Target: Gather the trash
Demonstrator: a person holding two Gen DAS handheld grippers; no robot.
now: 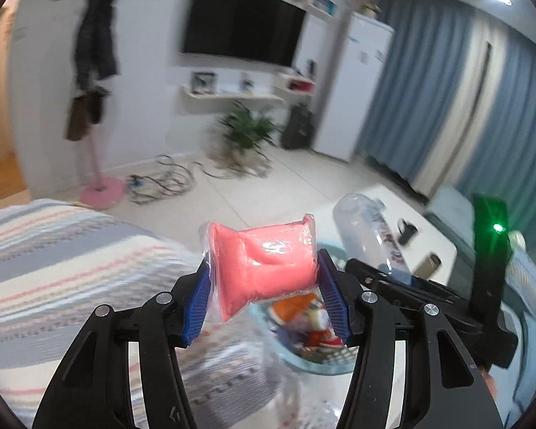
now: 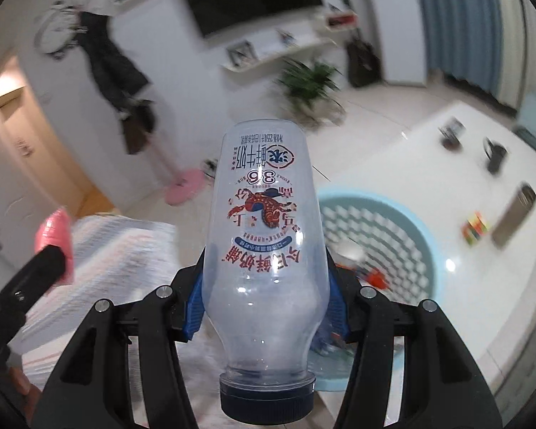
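The white table (image 2: 393,150) is carrying the light-blue basket (image 2: 421,228) at its near edge, wrappers already lying inside. Above the basket's near rim, the right gripper (image 2: 264,286) is clamping a clear milk bottle (image 2: 264,221) around its body, dark cap toward the camera. Beside it, the left gripper (image 1: 264,286) is pinching a pink plastic packet (image 1: 268,264) between its blue pads, hanging over the basket's edge by the striped bedspread (image 1: 53,250).
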